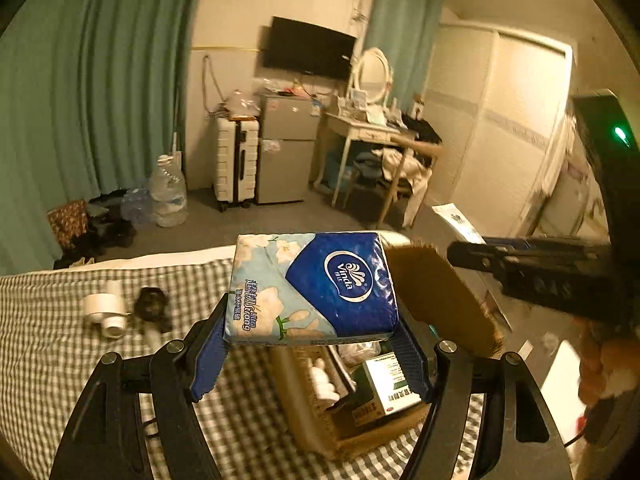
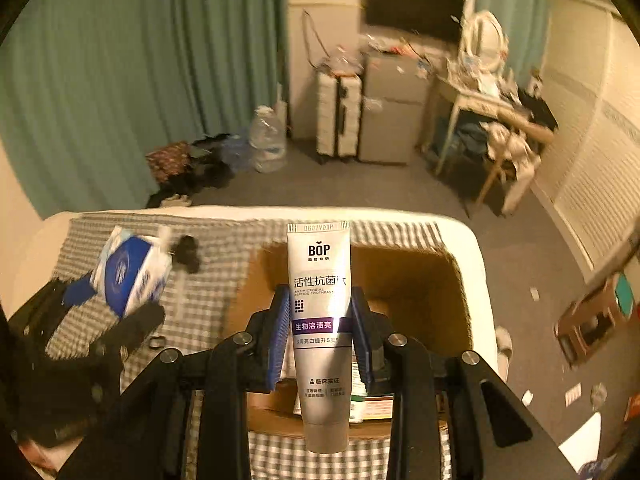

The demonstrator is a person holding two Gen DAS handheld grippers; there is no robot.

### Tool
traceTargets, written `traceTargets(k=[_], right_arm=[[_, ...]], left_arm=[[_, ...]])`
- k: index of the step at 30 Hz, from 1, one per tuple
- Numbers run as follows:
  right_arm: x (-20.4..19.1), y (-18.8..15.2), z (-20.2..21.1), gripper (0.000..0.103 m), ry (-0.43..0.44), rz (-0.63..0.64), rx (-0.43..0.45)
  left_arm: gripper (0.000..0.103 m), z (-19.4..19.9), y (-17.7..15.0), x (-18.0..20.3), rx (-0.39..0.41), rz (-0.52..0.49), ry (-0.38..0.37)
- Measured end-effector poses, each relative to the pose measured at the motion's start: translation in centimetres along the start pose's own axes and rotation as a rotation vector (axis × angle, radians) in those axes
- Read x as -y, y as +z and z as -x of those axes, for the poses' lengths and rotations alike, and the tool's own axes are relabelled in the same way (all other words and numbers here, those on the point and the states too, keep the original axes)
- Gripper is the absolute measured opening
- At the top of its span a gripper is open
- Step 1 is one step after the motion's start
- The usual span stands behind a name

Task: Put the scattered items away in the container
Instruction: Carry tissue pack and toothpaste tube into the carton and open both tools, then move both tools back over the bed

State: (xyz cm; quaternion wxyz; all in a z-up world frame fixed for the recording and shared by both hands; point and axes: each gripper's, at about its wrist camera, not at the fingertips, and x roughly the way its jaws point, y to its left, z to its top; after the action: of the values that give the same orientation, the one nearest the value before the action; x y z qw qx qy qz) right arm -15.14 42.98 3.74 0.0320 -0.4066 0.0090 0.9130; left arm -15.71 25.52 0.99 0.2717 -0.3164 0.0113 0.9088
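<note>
My left gripper [image 1: 312, 340] is shut on a blue Vinda tissue pack [image 1: 312, 286] and holds it above the near-left rim of the open cardboard box [image 1: 312, 420]. The pack also shows in the right wrist view [image 2: 130, 276]. My right gripper [image 2: 320, 336] is shut on a white BOP toothpaste tube [image 2: 320, 320], held upright over the cardboard box [image 2: 408, 276]. A green-and-white carton [image 1: 390, 380] and a small white item [image 1: 324, 380] lie inside the box. White tape rolls [image 1: 102, 310] and a small black object [image 1: 152, 308] lie on the checked bedcover [image 1: 60, 340].
The bed's far edge [image 2: 260, 212] drops to a grey floor. Across the room stand a white suitcase [image 1: 236, 164], a small fridge [image 1: 284, 148], a dressing table [image 1: 368, 128] and water bottles [image 1: 168, 192]. The right gripper's black body [image 1: 560, 272] hangs right of the box flap.
</note>
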Motion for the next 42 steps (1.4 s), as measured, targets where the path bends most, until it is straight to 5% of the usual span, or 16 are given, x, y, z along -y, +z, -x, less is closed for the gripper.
traceTargets(k=[4,9,12,13,14,15,20,31,37,42], right_arm=[[4.3,-1.5,-4.5,0.029,-0.006,-0.067,-0.059],[7.8,-3.2,-8.6,0.029,0.023,-0.155,-0.107],[8.5,-3.0,-9.2,0.031,0.02,-0.173,-0.057],[8.5,-2.8,-9.2,0.05,0.014,-0.178,-0.038],[8.5,-2.6,-9.2,0.084,0.0,-0.186,-0.024],[8.4,-2.5,-9.0,0.093,-0.02,-0.195,-0.016],[6.8,-1.8,-6.6,0.094,-0.003,-0.201,0.036],[0.2,-1.0,2.4,0.094,0.061,-0.135,0.148],[-5.6,-1.3,5.4,0.094,0.126,-0.098,0.19],[-9.7,-2.2,5.2,0.094,0.165,-0.068,0.201]], left_arm=[[0.074,-4.5,-1.7,1.6,-0.068,-0.024,-0.028],[0.074,-7.6,-3.2,2.5,-0.057,-0.091,-0.047],[0.089,-8.5,-4.0,3.8,-0.057,-0.135,-0.045],[0.097,-8.3,-3.9,3.8,-0.046,-0.131,-0.039],[0.101,-8.0,-3.9,3.6,-0.024,-0.118,-0.03],[0.103,-7.7,-3.8,3.4,-0.015,-0.107,-0.029],[0.103,-5.2,-2.7,1.7,-0.017,-0.072,-0.011],[0.103,9.3,0.9,-8.6,0.111,0.055,0.213],[0.103,14.7,-1.5,-14.1,0.114,0.118,0.323],[0.103,15.1,-5.4,-16.6,0.093,0.161,0.371]])
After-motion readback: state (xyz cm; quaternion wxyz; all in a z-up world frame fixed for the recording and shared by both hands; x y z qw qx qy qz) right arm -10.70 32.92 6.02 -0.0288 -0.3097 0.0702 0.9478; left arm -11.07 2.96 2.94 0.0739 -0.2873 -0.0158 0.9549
